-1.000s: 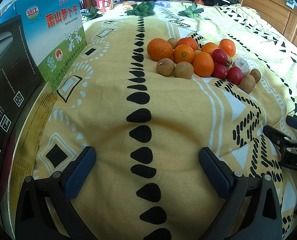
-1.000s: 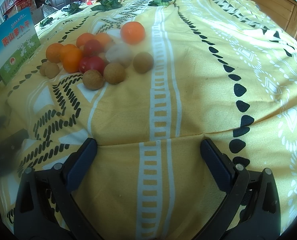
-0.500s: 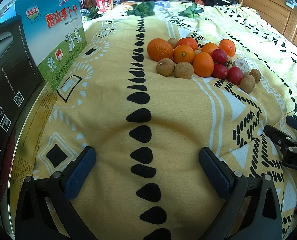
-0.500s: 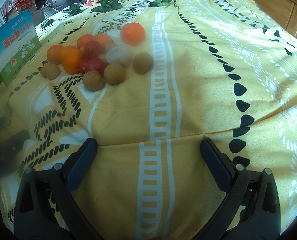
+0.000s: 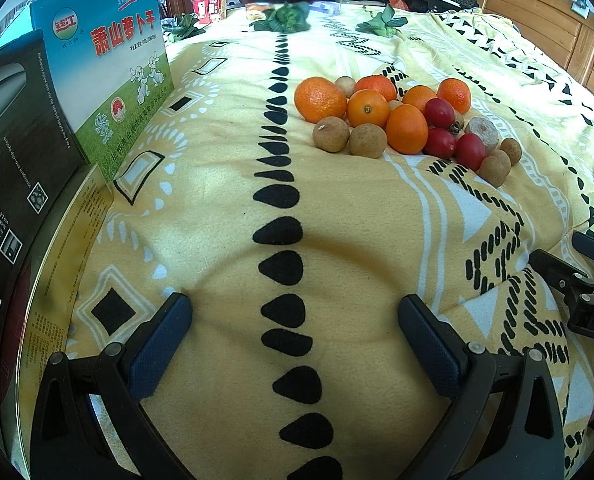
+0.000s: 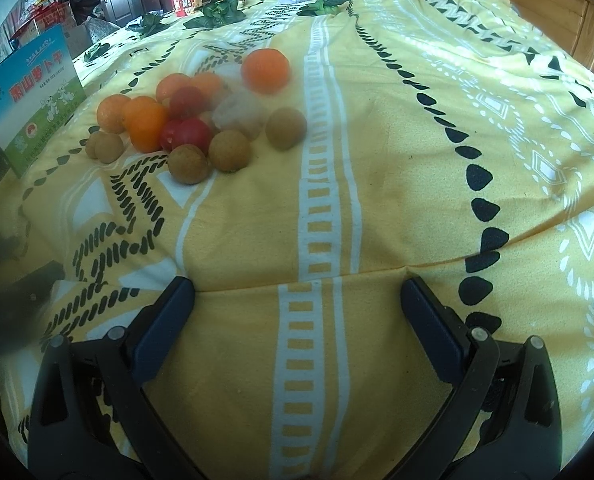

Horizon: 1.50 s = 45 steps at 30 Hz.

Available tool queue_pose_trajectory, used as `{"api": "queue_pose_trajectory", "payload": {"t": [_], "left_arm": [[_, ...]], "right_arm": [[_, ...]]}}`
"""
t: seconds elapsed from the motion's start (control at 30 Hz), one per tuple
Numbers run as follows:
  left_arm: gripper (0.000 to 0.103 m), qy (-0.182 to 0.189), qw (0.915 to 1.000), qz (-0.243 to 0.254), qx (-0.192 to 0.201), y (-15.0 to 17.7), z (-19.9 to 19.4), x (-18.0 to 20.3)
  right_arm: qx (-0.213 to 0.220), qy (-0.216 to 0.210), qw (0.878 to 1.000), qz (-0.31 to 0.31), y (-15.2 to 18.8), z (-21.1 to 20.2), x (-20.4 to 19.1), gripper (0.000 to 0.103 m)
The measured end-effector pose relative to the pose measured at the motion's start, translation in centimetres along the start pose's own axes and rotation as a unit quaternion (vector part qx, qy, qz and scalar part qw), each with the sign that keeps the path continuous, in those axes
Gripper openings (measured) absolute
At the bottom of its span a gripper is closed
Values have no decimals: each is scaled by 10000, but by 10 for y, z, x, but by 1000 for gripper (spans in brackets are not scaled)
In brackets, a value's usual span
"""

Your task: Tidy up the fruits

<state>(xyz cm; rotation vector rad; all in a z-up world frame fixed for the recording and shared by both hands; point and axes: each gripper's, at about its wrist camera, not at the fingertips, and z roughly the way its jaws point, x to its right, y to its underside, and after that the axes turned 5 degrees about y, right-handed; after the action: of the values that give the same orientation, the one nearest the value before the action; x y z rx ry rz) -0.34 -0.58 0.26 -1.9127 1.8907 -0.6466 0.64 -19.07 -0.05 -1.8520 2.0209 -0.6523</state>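
Observation:
A pile of mixed fruit lies on the yellow patterned blanket (image 5: 217,208): oranges (image 5: 320,99), brown longans (image 5: 331,134) and red cherry tomatoes (image 5: 439,113). In the right wrist view the same pile shows at upper left, with one orange (image 6: 265,70) at its far side, tomatoes (image 6: 191,133) and longans (image 6: 230,150) nearer. My left gripper (image 5: 295,328) is open and empty, well short of the fruit. My right gripper (image 6: 297,312) is also open and empty, low over the blanket. The right gripper's body (image 5: 577,284) shows at the left view's right edge.
A blue and green printed box (image 5: 105,68) and a black box (image 5: 13,152) stand at the left. Green leafy vegetables (image 5: 283,18) lie at the blanket's far end. A wooden headboard (image 5: 549,28) runs along the right. Clothes and furniture are beyond.
The right wrist view has crept slightly toward the fruit, which sits a little lower and larger. The left view is unchanged. Both grippers stay open.

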Motion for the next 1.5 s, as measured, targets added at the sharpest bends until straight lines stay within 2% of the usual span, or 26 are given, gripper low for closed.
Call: {"api": "queue_pose_trajectory", "payload": {"t": [0.8, 1.3, 1.5], "left_arm": [[103, -1, 10000, 1, 0, 0, 0, 0], [103, -25, 10000, 12, 11, 1, 2, 1], [103, 141, 9999, -60, 41, 0, 3, -5]], "right_arm": [[42, -116, 9999, 64, -1, -2, 3, 103], [37, -15, 10000, -4, 1, -1, 0, 103], [47, -38, 10000, 7, 0, 0, 1, 103]]}}
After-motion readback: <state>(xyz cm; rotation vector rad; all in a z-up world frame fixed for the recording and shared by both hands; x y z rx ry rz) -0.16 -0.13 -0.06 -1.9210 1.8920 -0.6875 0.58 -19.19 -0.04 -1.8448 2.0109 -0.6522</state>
